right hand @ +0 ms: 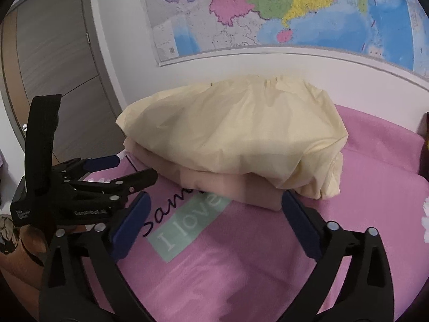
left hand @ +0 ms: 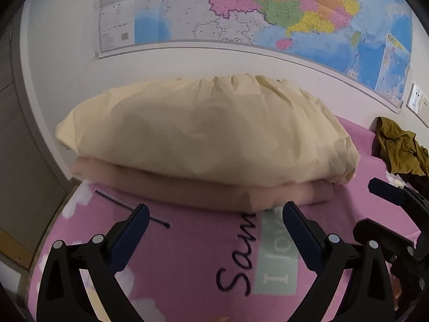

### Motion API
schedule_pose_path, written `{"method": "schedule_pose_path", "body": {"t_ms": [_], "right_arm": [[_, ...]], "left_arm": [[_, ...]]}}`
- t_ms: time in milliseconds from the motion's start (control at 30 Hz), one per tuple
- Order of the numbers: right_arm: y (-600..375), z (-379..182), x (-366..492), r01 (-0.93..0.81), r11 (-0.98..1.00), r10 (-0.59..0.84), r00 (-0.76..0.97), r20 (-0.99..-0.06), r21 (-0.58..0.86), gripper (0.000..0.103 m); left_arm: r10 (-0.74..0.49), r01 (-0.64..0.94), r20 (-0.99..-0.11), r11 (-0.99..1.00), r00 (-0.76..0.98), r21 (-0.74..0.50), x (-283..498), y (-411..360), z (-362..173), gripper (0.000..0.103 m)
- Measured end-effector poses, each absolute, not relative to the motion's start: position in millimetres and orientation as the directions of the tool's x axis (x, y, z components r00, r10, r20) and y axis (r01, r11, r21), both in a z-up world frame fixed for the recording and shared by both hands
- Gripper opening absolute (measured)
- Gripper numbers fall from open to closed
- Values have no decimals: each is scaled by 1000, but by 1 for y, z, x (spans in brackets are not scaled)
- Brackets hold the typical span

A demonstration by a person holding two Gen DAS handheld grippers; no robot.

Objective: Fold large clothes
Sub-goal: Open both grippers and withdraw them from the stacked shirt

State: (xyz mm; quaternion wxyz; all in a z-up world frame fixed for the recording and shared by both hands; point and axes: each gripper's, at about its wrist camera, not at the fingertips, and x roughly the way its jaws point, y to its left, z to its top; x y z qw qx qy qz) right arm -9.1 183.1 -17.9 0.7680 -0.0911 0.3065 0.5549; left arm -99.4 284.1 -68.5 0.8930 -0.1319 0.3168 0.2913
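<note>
Cream garment [left hand: 203, 131] lies folded atop a pink one [left hand: 203, 190], stacked on the pink bed cover [right hand: 241, 263] near the wall, likely parked as finished work. Left tongs [left hand: 214, 225] and right tongs [right hand: 214, 212] both gape wide, empty, just short of the stack. Olive garment [left hand: 399, 147] waits crumpled, right.

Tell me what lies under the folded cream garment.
Under the cream garment lies a folded peach-pink garment, only its front edge showing, on the pink blanket. The rest is covered.
</note>
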Motion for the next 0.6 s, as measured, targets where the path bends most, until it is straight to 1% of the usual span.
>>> {"method": "schedule_pose_path", "body": {"t_ms": [233,367,600], "right_arm": [[174,-13,-27,-916,360,802,208,-560,175,97],[167,-13,-34,-918,350,813,198,-547,189,97],[161,-13,-42,-919,349,812,199,-549,184,97]], "left_arm": [[490,-647,-623,762,610,-34,-119,265,-62,96],[514,-663,-609,748,605,-27,-128,258,-56,96],[518,-667,-609,744,601,-25,-136,249,-54,96]]}}
